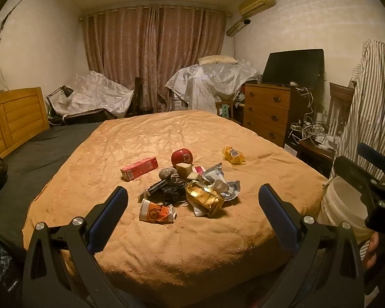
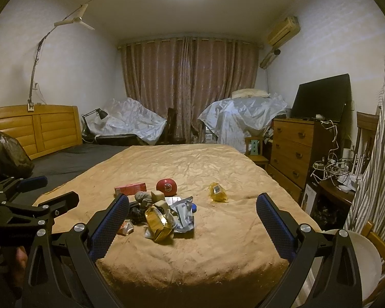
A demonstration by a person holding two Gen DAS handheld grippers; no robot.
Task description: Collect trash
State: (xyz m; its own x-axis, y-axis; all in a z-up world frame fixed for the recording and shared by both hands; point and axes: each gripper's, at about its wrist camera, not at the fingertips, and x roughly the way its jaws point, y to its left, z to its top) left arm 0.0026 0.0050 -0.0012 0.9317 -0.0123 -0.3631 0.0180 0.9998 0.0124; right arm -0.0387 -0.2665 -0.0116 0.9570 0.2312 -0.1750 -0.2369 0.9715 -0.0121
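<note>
A heap of crumpled trash (image 1: 190,192) lies mid-bed on a tan blanket (image 1: 179,243). Left gripper (image 1: 192,213) and right gripper (image 2: 192,220) hover near it, jaws wide open, empty. The gold foil wrapper (image 1: 204,199) looks light and crushable; pinch a raised fold.

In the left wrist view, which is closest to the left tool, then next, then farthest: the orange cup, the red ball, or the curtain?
From the left tool:
1. Orange cup, just ahead between the fingers.
2. Red ball, mid-bed behind the pile.
3. Curtain, on the far wall.
</note>
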